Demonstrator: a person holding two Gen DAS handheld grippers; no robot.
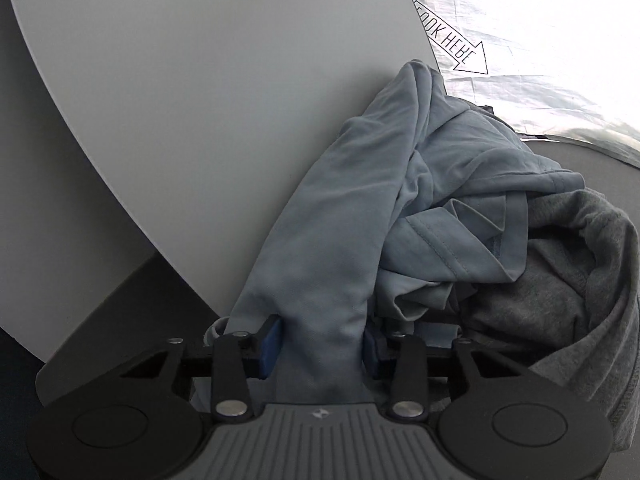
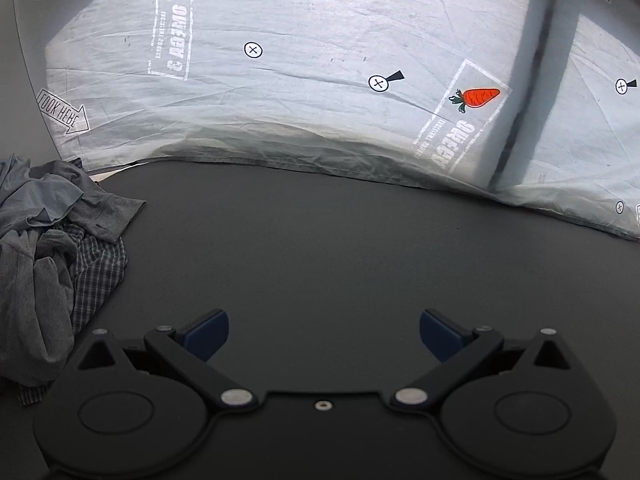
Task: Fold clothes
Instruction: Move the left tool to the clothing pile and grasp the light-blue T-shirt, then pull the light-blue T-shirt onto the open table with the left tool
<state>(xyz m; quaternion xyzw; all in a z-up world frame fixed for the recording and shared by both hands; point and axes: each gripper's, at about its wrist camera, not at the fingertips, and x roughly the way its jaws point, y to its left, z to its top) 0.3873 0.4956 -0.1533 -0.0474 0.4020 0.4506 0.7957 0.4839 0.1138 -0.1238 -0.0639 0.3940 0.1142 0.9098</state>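
Left wrist view: my left tool [image 1: 320,344] is closed on a bunched fold of the light blue shirt [image 1: 400,200], with the blue pads [image 1: 270,344] pressing the cloth from both sides. The shirt runs up and away from the jaws onto a heap with a grey garment [image 1: 560,288] lying just beside it on the right, the two touching. Behind the shirt stands a pale flat panel [image 1: 180,120], tilted in this view, and to the upper right a crinkled white sheet [image 1: 540,72] bears an arrow printed "LOOK HERE" [image 1: 456,46].

On the right wrist view, my right tool [image 2: 324,336] is spread wide with nothing between its fingers, over a bare stretch of the dark surface [image 2: 320,240]. The pile of clothes [image 2: 52,248] sits at the left edge of that surface, well apart from this tool; a checked garment [image 2: 98,276] shows in it under the grey one. The white sheet at the back carries carrot pictures [image 2: 478,98] and crossed circles [image 2: 253,50].
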